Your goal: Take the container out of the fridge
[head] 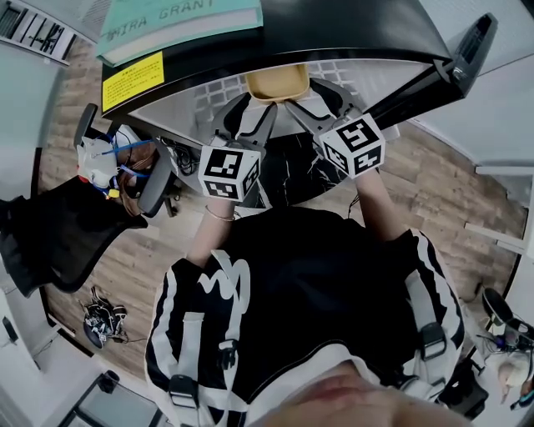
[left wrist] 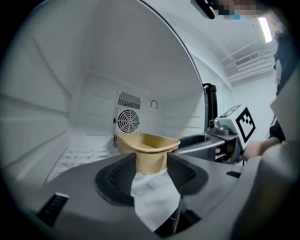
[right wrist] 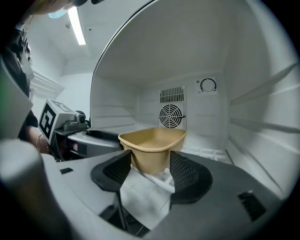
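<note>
One tan container point(head: 278, 82). One fridge point(head: 350, 29). Two grippers: left gripper point(head: 257, 104), right gripper point(head: 307, 93) (one marker cube apiece: left cube point(head: 229, 173), right cube point(head: 355, 146)). Two jaws per gripper, four in all. One fan grille point(right wrist: 170, 116). One dial point(right wrist: 208, 85). One teal book point(head: 179, 25). One yellow label point(head: 132, 81). One black chair point(head: 58, 233). One person point(head: 317, 275).

A teal book point(head: 179, 21) lying on the fridge point(head: 334, 33), at eleven o'clock in the head view, reads "MIRA GRANT". The print on the yellow sticker point(head: 132, 79) below it is too small to read.
</note>
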### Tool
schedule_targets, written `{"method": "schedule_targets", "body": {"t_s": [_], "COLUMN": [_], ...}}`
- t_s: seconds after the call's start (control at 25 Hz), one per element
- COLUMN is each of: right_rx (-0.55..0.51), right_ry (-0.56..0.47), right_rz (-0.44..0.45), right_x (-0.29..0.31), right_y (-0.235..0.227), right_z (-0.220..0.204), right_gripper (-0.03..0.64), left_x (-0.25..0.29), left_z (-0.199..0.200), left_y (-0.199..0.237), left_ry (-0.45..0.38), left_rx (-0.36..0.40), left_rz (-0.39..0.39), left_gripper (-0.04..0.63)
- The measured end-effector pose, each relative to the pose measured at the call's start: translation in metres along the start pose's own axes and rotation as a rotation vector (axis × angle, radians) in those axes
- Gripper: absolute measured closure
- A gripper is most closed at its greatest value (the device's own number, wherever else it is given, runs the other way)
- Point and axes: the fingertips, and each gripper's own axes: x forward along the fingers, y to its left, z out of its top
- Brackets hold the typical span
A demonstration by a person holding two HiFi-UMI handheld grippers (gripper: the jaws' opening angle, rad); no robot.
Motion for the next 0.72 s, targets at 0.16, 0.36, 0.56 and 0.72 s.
{"method": "schedule_targets", "body": {"t_s": [0.16, 0.36, 0.56, 0.72], "right_rx": [-0.004, 0.008, 0.000, -0.012], "right_ry": [0.003, -0.019, -0.045, -0.064], "right_rz": [0.024, 0.017, -0.006, -0.008], "right_x": [0.0024, 0.0033, 0.0014, -0.0038], "right_y": [0.0020, 0.0017, 0.0018, 0.0055], "right_z": [-0.0001, -0.0002, 0.0015, 0.0054], "right_gripper": [0.370, 0.371, 0.371, 0.371], "left_x": [0.0013, 0.0034, 0.0013, -0.0038], "left_z": [0.0010, 0.0005, 0.0013, 0.0041], "left_y": [0.0002, 0.0027, 0.0031, 0.0003], "left_ry": [0.005, 0.024, 0.012, -0.007], "left_rx": [-0.001, -0.004, -0.017, -0.034], "left_rz": [0.015, 0.033, 0.046, 0.052], "left_gripper": [0.400, 0.400, 0.400, 0.401]}}
